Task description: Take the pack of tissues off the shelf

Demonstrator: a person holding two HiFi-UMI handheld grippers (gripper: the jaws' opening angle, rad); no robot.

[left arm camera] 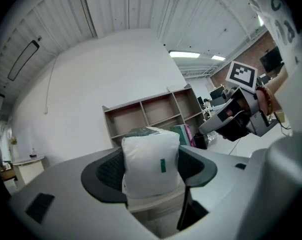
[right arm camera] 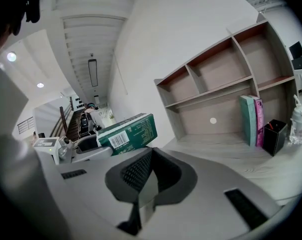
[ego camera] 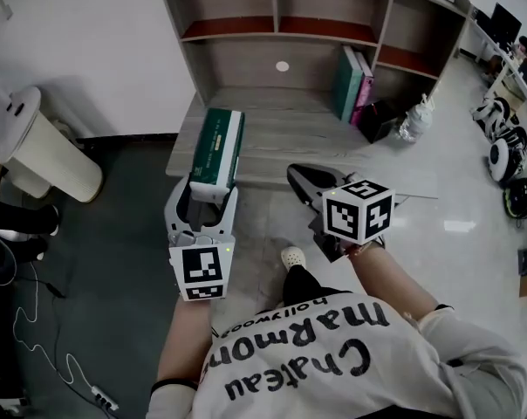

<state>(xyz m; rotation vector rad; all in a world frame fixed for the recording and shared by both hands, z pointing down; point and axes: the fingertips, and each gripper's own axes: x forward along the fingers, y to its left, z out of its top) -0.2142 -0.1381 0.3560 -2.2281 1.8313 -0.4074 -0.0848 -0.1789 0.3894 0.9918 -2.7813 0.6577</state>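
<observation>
The pack of tissues [ego camera: 218, 148], green with white ends, is off the shelf board and held over its front left edge. My left gripper [ego camera: 206, 188] is shut on its near end. In the left gripper view the pack's white end [left arm camera: 152, 160] fills the gap between the dark pads [left arm camera: 105, 176] of the left gripper [left arm camera: 150, 181]. My right gripper [ego camera: 298, 175] hovers to the right of the pack, apart from it, jaws shut and empty. In the right gripper view the right gripper [right arm camera: 147, 170] has its pads pressed together, and the pack [right arm camera: 129, 133] shows at the left.
The wooden shelf unit [ego camera: 281, 129] holds upright books [ego camera: 352, 84], a black box [ego camera: 379, 119] and a clear bottle [ego camera: 418, 118] at the right. A white cylinder [ego camera: 47, 154] stands on the floor at the left. The person's shoe [ego camera: 292, 257] is below the grippers.
</observation>
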